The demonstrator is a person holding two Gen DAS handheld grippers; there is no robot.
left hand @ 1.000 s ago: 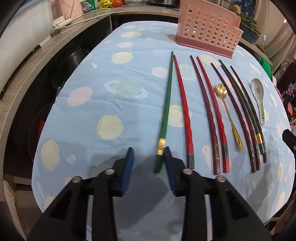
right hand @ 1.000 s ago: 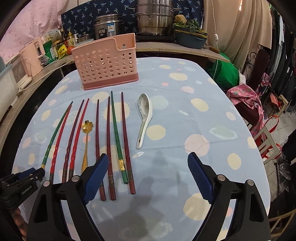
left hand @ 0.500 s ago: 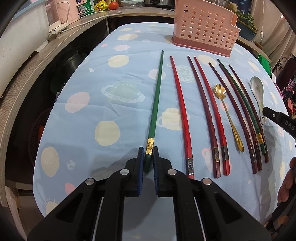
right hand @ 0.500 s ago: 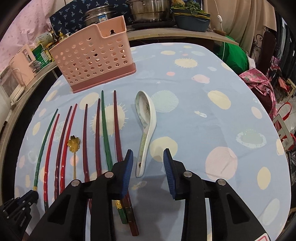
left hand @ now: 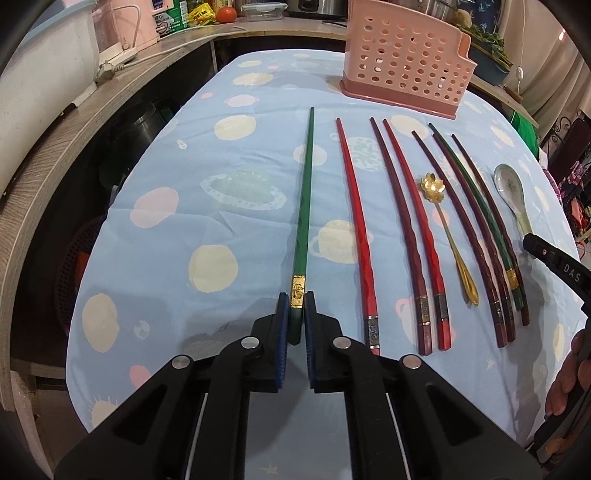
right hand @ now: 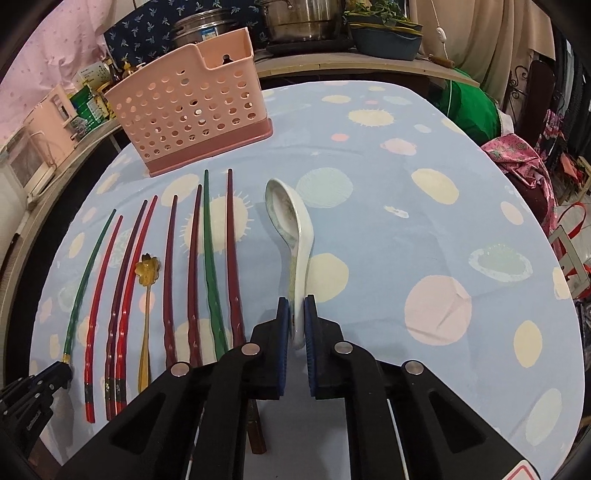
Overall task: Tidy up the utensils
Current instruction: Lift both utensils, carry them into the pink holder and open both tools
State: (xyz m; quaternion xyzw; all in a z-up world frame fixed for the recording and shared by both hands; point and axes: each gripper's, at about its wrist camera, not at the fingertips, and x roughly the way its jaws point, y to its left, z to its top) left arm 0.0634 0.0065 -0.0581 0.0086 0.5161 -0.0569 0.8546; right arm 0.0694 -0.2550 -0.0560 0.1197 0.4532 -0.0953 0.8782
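My left gripper (left hand: 296, 308) is shut on the near end of a green chopstick (left hand: 304, 199), which lies apart at the left of a row of red, maroon and green chopsticks (left hand: 402, 225) on the blue spotted tablecloth (left hand: 177, 258). A gold flower spoon (left hand: 448, 236) lies among them. My right gripper (right hand: 295, 314) is shut on the handle of the white ceramic spoon (right hand: 291, 225), which rests on the cloth right of the chopsticks (right hand: 199, 266). The pink perforated utensil holder (right hand: 188, 110) stands empty at the far side, also in the left wrist view (left hand: 404, 62).
A wooden counter (left hand: 48, 140) with appliances and jars curves round the table's left. Pots (right hand: 303, 18) and a planter stand on the counter behind. A green bag and a chair with pink cloth (right hand: 517, 151) are at the right. A hand (left hand: 569, 373) holds the right gripper.
Both grippers closed: the left on the green chopstick's end, swinging it away from the red one; the right moved forward and down and closed on the white spoon's handle.
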